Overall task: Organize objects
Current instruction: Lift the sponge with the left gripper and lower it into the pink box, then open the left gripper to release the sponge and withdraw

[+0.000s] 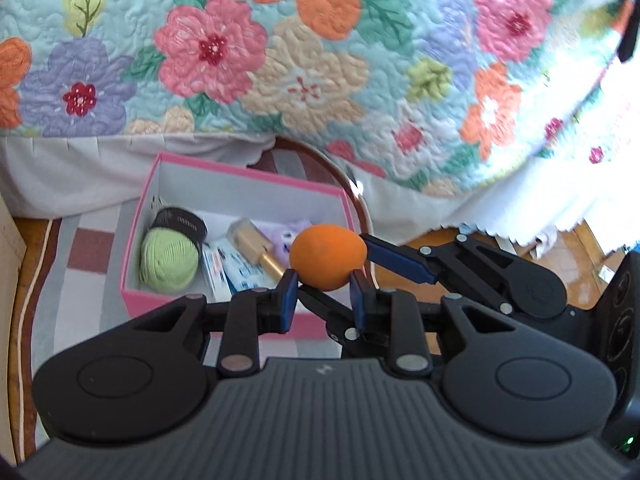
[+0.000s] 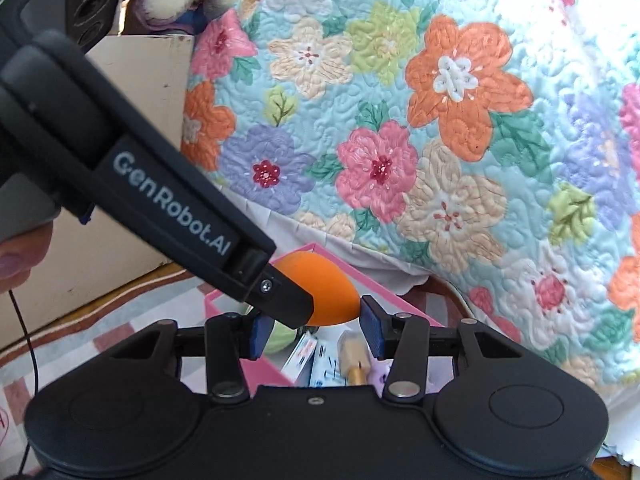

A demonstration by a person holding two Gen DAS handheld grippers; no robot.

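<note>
One orange sponge [image 1: 328, 258], egg-shaped and matte, pinched low on its belly between the blue pads of the left gripper [image 1: 324, 284] and held in the air above the near right corner of the pink box [image 1: 240, 172]. Right gripper [image 2: 316, 332] spread wide around the same sponge, one pad just at its narrow tip, not yet squeezing.

Looks like a handover, or a two-handed drop into the box; cannot say which. For a handover: close the right pads across the widest part, not the tapered end, where soft foam would likely squirt out. Release the left only once the right pads dent the surface. For a drop: carry it further over the white interior first, then let go low, since a light, springy thing will probably bounce.

Inside the box, touching or overlapping:
- green yarn ball [image 1: 170, 260], ribbed and soft
- dark banded spool [image 1: 180, 220] behind it
- glossy blue-and-white packets [image 1: 228, 268], flat
- gold-capped tube [image 1: 260, 252], hard and shiny
- something lilac [image 1: 296, 228], partly hidden

Aim for the gap at the right side, beside the tube.

Behind everything, a puffy floral quilt [image 1: 300, 60]; underneath, a checked rug [image 1: 92, 248].
</note>
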